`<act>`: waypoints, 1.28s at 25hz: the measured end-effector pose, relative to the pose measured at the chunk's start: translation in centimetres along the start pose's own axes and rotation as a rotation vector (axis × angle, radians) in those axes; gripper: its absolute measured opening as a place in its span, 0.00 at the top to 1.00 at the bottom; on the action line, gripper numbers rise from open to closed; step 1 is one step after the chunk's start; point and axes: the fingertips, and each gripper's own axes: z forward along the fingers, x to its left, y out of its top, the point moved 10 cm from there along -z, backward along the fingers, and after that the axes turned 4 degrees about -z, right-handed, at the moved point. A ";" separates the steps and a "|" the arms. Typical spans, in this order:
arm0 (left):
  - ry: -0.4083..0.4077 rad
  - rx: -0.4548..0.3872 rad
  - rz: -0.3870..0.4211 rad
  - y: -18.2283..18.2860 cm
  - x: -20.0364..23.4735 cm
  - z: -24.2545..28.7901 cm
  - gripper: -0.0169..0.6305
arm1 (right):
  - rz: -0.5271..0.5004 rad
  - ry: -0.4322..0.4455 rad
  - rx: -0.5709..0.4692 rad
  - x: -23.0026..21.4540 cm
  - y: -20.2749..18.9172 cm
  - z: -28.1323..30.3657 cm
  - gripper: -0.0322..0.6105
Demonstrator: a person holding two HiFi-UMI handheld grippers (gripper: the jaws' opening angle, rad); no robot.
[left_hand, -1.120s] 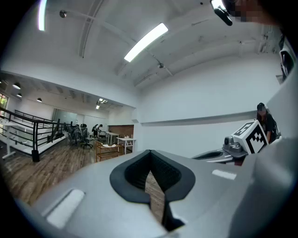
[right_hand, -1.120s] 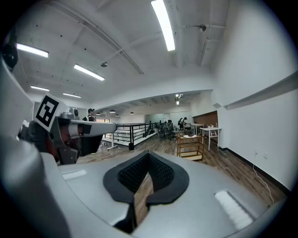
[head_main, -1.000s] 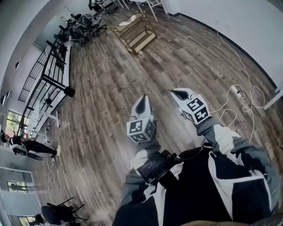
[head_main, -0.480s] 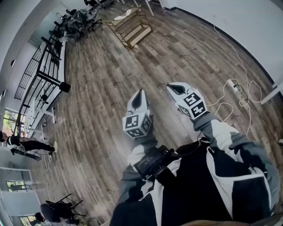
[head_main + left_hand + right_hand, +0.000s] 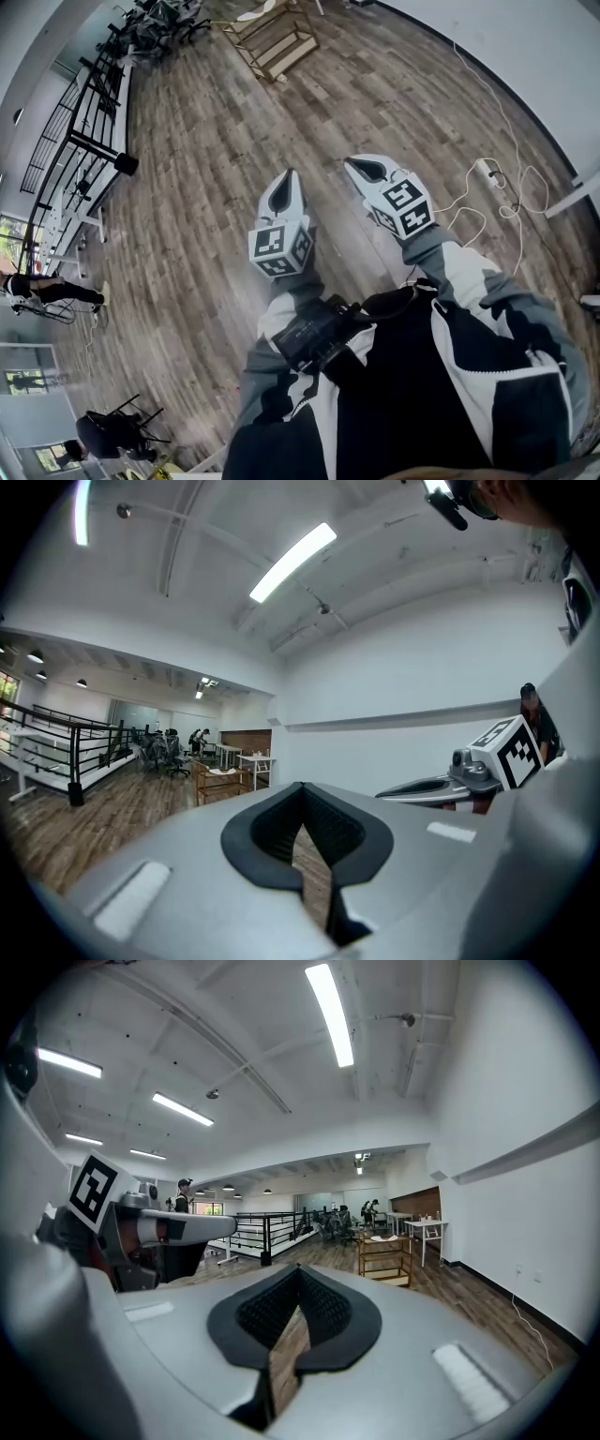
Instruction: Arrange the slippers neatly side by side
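Observation:
No slippers can be made out for sure. A low wooden rack stands far ahead on the plank floor, with pale items on top that are too small to tell; it also shows as the rack and the rack. My left gripper and right gripper are held side by side above the floor, pointing toward it. In the left gripper view the left gripper is shut and empty. The right gripper is shut and empty too.
White cables and a power strip lie on the floor at the right by the white wall. A black railing runs along the left. Office chairs stand beyond the rack. A person stands far left, and another one is at the bottom left.
In the head view the rack has slid toward the top edge and both grippers sit a little higher and more to the left. Both stay shut and side by side.

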 end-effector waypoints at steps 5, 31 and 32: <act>0.024 0.003 0.000 0.3 -0.1 0.3 0.96 | -0.008 0.019 0.007 -0.3 0.0 0.5 0.94; -0.081 0.031 -0.041 -0.8 11.3 10.5 0.96 | -0.075 -0.024 0.063 -3.5 1.0 13.0 0.94; -0.086 0.032 -0.043 -0.7 12.3 11.3 0.96 | -0.075 -0.030 0.066 -3.8 1.1 14.1 0.94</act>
